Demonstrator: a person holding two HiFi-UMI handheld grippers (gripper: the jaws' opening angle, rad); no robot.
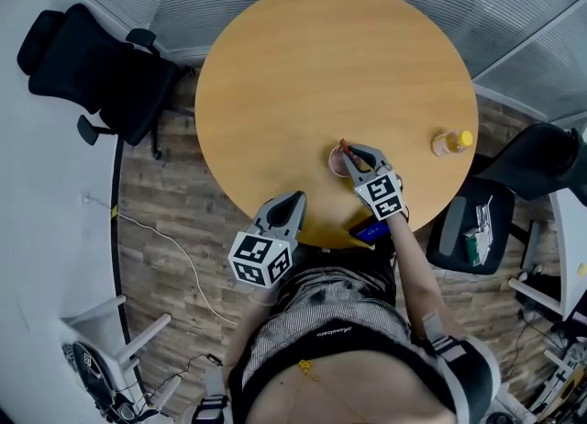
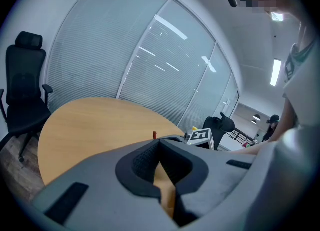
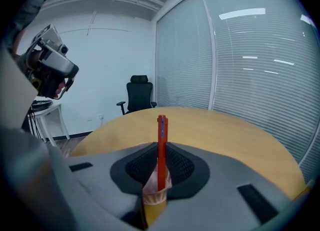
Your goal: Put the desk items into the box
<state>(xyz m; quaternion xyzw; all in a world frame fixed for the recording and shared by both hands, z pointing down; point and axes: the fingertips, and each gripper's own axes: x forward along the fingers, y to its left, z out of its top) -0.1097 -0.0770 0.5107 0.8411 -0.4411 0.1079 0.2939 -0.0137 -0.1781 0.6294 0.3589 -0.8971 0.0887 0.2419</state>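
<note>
Right claw (image 3: 161, 156) on red pen (image 3: 161, 130)

The table (image 1: 330, 73) top is smooth, pale wood with a soft satin sheen. The pen (image 3: 161, 130) is glossy red plastic, and the cup (image 3: 154, 196) below it is thin, translucent plastic. The right gripper (image 3: 161, 150) has matt grey plastic shells with black, finely ribbed pads (image 3: 138, 165). The floor (image 1: 165, 184) is matt wood plank.

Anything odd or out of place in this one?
No box is in view. The right gripper holds the red pen upright, its lower end at a small pink cup on the table. Nothing looks spilled or damaged.
</note>
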